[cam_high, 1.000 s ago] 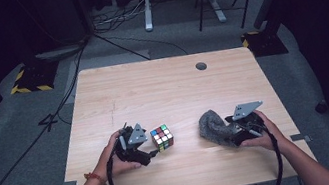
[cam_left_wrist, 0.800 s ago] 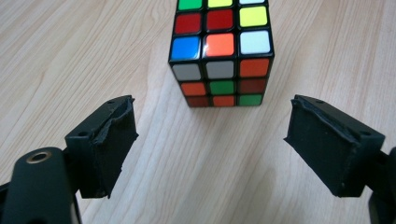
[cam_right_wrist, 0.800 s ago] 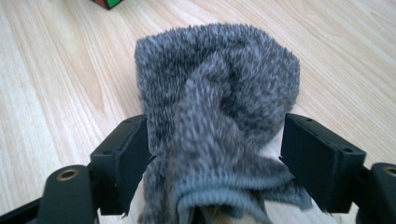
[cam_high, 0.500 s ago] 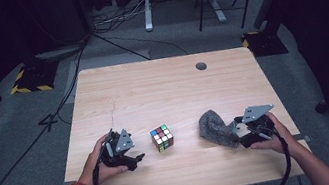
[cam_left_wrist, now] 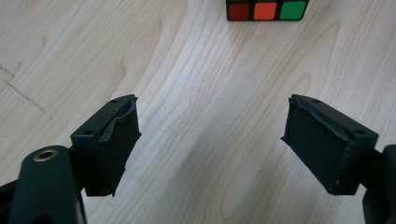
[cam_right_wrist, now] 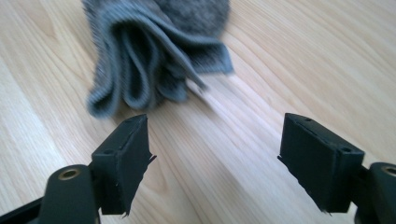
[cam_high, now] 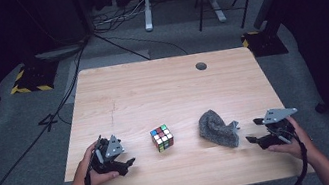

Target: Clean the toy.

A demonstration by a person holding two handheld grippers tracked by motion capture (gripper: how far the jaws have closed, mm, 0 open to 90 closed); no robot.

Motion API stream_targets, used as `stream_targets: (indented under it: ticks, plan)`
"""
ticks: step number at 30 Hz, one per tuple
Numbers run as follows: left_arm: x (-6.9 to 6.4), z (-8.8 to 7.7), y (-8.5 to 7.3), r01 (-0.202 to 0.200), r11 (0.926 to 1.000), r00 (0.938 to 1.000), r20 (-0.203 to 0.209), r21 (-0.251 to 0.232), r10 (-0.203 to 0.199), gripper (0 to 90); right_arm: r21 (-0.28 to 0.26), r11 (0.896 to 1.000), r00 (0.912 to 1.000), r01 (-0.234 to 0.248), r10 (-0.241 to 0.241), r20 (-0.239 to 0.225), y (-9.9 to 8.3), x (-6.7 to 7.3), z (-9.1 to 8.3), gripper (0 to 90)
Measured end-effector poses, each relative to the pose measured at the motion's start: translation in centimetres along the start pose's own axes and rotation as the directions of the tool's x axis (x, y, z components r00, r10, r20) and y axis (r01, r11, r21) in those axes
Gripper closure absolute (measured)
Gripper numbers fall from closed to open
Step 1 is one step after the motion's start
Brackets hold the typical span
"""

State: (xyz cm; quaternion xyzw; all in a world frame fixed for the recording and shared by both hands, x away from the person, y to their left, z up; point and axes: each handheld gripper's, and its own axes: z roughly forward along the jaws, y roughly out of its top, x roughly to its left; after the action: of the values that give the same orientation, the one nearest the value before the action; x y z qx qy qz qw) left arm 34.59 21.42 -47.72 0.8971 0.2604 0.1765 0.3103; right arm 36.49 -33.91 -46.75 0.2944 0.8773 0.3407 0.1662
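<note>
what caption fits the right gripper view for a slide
Open right gripper above bare wood table, jaws apart and holding nothing, facing a crumpled grey cloth.

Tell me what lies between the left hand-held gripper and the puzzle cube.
Nothing: only bare wooden table separates the left hand-held gripper from the puzzle cube. The high view and the left gripper view both show it, with the open jaws empty.

- Right gripper (cam_right_wrist: 212, 163): both black jaws rise from the bottom edge, standing wide apart, nothing between them but bare wood.
- Grey cloth (cam_right_wrist: 154, 56): crumpled knitted fabric, folded into ridges, lying on the table (cam_right_wrist: 303, 60) beyond the jaws, towards the left one. Slightly blurred.
- Clearance: cloth's near edge lies just beyond the left jaw tip; contact cannot be determined.
- Table: light wood, grain running diagonally.
</note>
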Motion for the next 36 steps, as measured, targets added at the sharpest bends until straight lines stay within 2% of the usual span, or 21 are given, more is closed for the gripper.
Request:
stream_targets:
  ticks: [7,10,12,17,19,22,36]
  plan:
    - [0.5,0.3,-1.5,0.055,0.9983,0.9983,0.019,0.018,-0.056,17.9,0.003,0.996,0.9950,-0.091,0.091,0.042,-3.2,-1.4,-0.5,24.8]
    - [0.8,0.4,-2.2,0.099,0.9951,0.9930,0.065,0.010,-0.099,17.6,-0.006,0.991,0.9898,-0.132,0.132,0.053,-4.3,-1.8,-0.7,24.6]
    - [1.0,0.5,-2.6,0.106,0.9941,0.9927,0.054,0.022,-0.108,17.6,-0.021,0.987,0.9854,-0.159,0.160,0.058,-4.9,-1.9,-0.8,24.5]
    - [1.3,0.6,-3.3,0.166,0.9861,0.9829,0.082,-0.006,-0.165,16.9,-0.057,0.976,0.9738,-0.212,0.216,0.072,-6.3,-2.1,-1.0,23.6]
    - [1.3,0.7,-3.6,0.168,0.9853,0.9828,0.082,-0.029,-0.165,16.2,-0.068,0.972,0.9693,-0.226,0.231,0.083,-6.5,-2.2,-1.1,23.4]
    - [1.3,0.7,-3.7,0.169,0.9852,0.9828,0.082,-0.031,-0.166,15.7,-0.064,0.973,0.9668,-0.224,0.230,0.112,-6.5,-2.0,-1.1,21.8]
    - [1.2,0.6,-3.7,0.176,0.9840,0.9821,0.074,-0.030,-0.173,15.6,-0.063,0.972,0.9658,-0.228,0.234,0.112,-6.5,-2.0,-1.1,21.4]
